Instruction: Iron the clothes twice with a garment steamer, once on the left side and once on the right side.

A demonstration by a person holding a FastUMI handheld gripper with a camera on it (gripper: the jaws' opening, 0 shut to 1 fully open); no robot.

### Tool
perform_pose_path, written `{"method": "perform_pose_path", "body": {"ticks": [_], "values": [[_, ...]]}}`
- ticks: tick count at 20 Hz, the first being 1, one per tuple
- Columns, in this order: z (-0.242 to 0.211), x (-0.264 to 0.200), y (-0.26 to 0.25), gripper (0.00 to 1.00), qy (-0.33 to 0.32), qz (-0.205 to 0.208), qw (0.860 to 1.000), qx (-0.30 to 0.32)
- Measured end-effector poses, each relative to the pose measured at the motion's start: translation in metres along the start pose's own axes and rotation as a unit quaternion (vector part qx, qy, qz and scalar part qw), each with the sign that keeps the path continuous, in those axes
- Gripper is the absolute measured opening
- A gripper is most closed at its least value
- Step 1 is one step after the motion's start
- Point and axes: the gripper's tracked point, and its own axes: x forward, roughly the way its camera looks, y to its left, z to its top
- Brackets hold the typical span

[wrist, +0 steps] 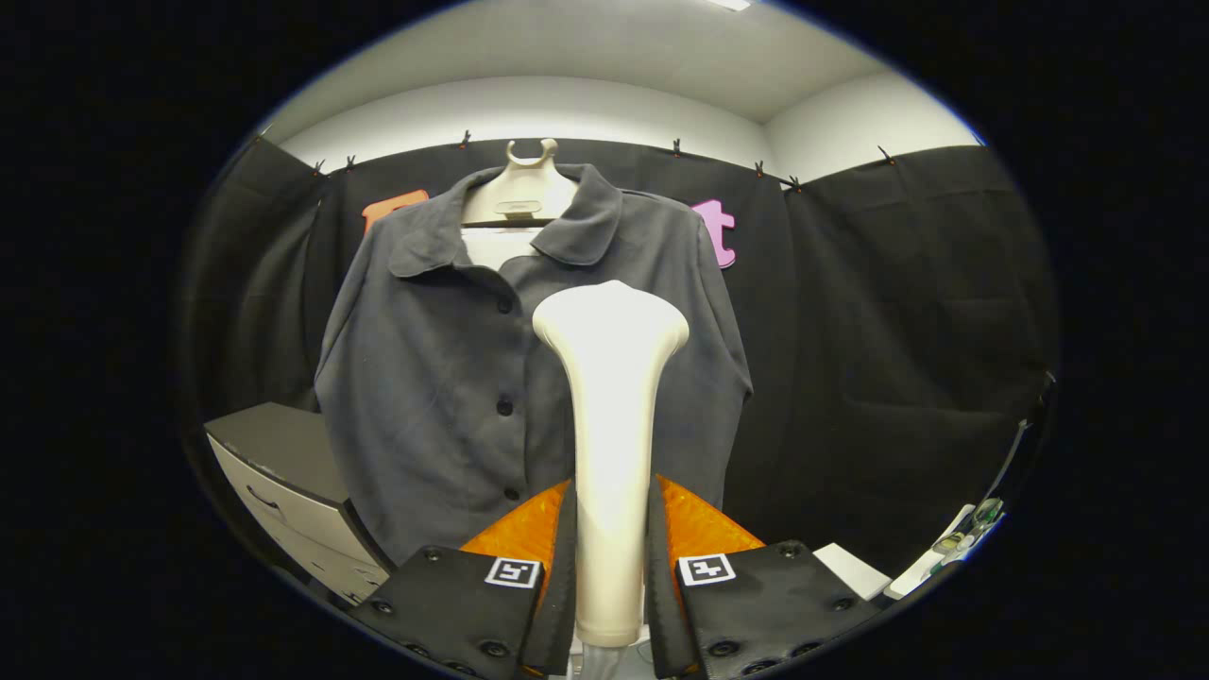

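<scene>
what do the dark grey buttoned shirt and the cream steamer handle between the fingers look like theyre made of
Dark grey buttoned shirt: probably soft woven fabric, matte, with faint creases and limp drape. Cream steamer handle, clamped in the gripper: likely moulded plastic, smooth and slightly glossy, catching the light evenly.

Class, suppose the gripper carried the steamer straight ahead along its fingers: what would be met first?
Probably the dark grey shirt on its hanger: the steamer head, clamped in the gripper, points at its button placket, though the gap is unclear.
</scene>
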Motion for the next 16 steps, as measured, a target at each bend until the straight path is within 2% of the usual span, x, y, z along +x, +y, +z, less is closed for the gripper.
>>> {"method": "perform_pose_path", "body": {"ticks": [3, 7, 16], "values": [[0.006, 0.014, -0.013, 0.39, 0.0, -0.013, 1.0, 0.003], [0.002, 0.024, -0.003, 0.39, 0.008, 0.002, 1.0, -0.016], [-0.017, 0.03, -0.005, 0.39, 0.021, 0.0, 1.0, -0.014]]}}
